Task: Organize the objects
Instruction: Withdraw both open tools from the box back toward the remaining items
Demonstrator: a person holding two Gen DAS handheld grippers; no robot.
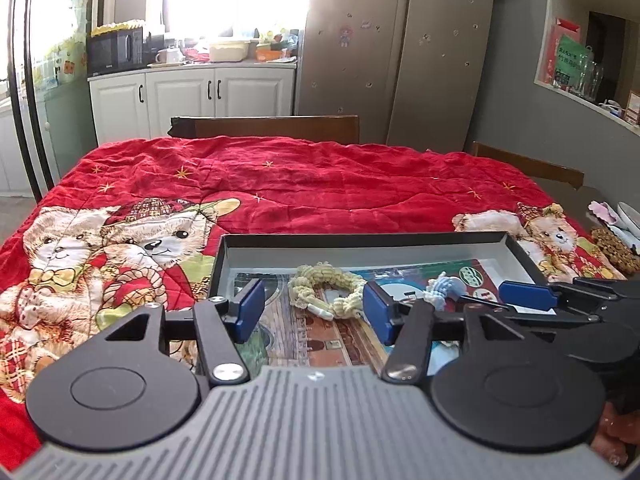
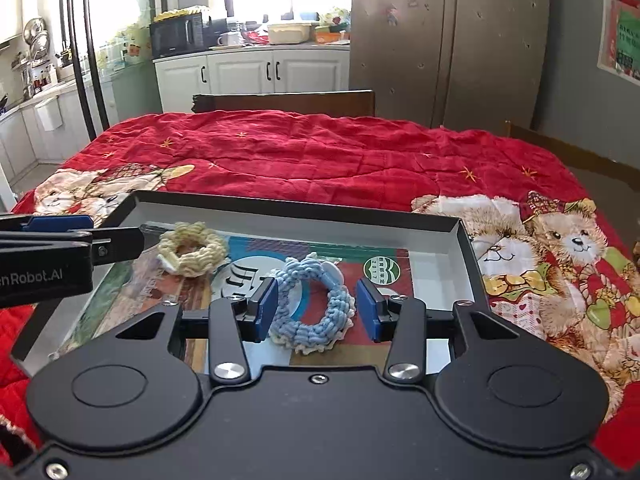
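Note:
A shallow black box [image 1: 360,239] [image 2: 304,205] with a printed floor lies on the red bear quilt. A yellow knitted ring [image 1: 326,290] [image 2: 192,254] lies inside it at the left. A blue knitted ring [image 2: 312,306] [image 1: 444,286] lies inside it further right. My left gripper [image 1: 314,310] is open, its blue pads either side of the yellow ring, just in front of it. My right gripper [image 2: 318,310] is open with the blue ring between its pads, not clamped. The right gripper's finger [image 1: 528,295] shows in the left wrist view. The left gripper's finger [image 2: 60,224] shows in the right wrist view.
The red quilt [image 1: 300,184] covers the table. A dark wooden chair back [image 1: 264,126] stands at the far edge. Brown knitted items and a white object [image 1: 616,240] lie at the table's right edge. Kitchen cabinets and a fridge stand beyond.

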